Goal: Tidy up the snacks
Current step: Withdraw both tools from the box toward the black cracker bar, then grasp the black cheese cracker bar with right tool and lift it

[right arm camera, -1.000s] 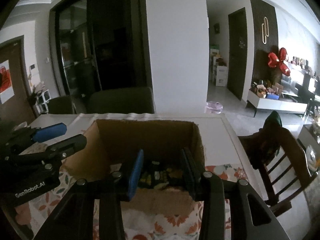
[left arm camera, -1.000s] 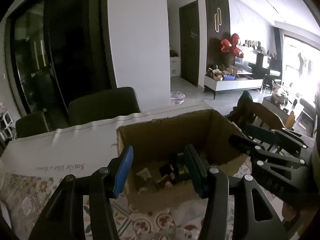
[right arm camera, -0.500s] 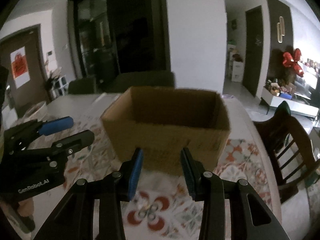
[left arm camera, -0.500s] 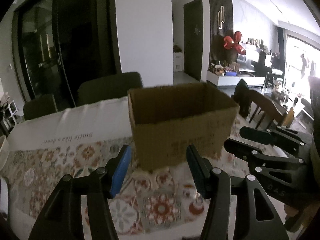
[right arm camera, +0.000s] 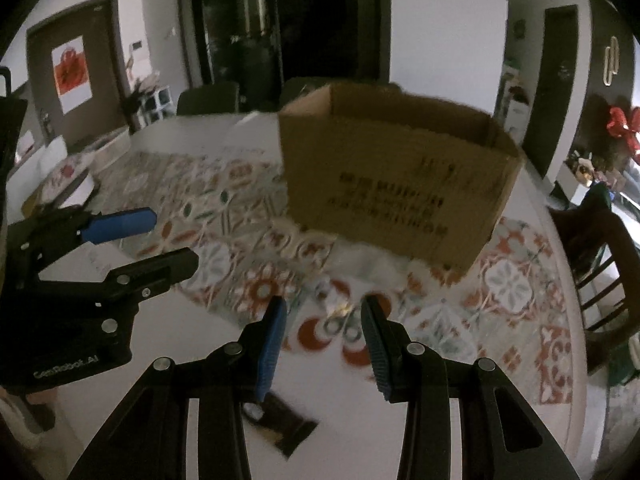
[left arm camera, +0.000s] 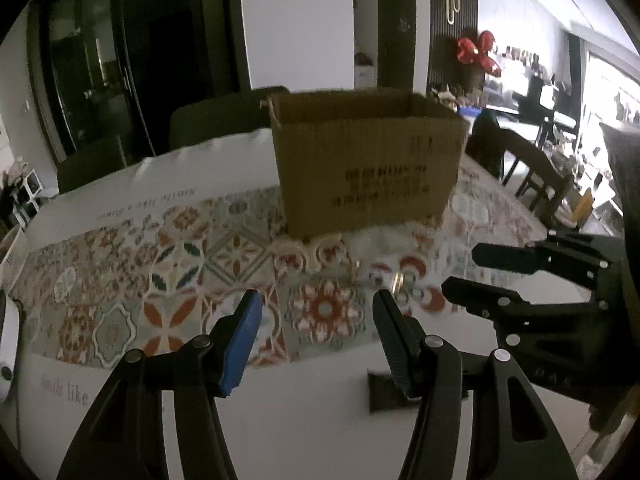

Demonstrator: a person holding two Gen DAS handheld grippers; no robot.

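An open brown cardboard box [left arm camera: 368,168] stands on the patterned tablecloth; it also shows in the right wrist view [right arm camera: 396,184]. Its contents are hidden from here. A dark flat snack packet [right arm camera: 284,428] lies on the white cloth near the table's front edge, just under my right gripper's fingers; it also shows in the left wrist view [left arm camera: 386,394]. My left gripper [left arm camera: 316,340] is open and empty, well short of the box. My right gripper [right arm camera: 324,344] is open and empty. Each gripper shows in the other's view, the right one [left arm camera: 520,276] and the left one [right arm camera: 120,240].
The tiled floral tablecloth [left arm camera: 160,264] covers the table. A wooden chair [right arm camera: 600,264] stands at the right side. Dark chairs [left arm camera: 216,120] stand behind the table. A flat tray-like thing [right arm camera: 68,184] lies at the far left.
Both grippers have pulled back and down from above the box toward the table's front edge. The box interior with snacks is no longer visible; the dark packet has come into view.
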